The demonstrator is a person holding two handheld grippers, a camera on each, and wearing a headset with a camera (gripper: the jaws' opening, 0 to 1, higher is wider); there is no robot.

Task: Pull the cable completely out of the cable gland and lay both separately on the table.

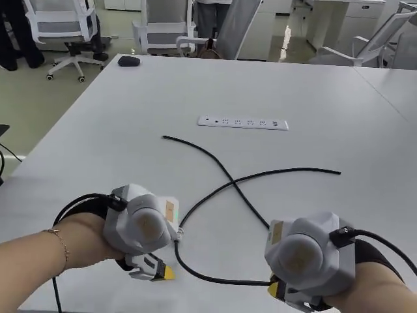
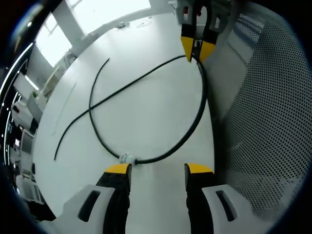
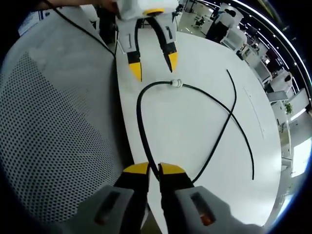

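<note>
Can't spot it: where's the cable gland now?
In the left gripper view, the cable gland sits on the cable, just ahead of the open left gripper.

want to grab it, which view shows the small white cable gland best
Left gripper view: the small white cable gland on the black cable is closest, unobstructed. Right gripper view shows it smaller; head view barely.

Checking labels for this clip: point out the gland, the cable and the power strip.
gland (image 2: 127, 158): left gripper view, its pale body.
cable (image 2: 204, 102): left gripper view, the curved stretch.
power strip (image 1: 242, 122): head view, its middle.
</note>
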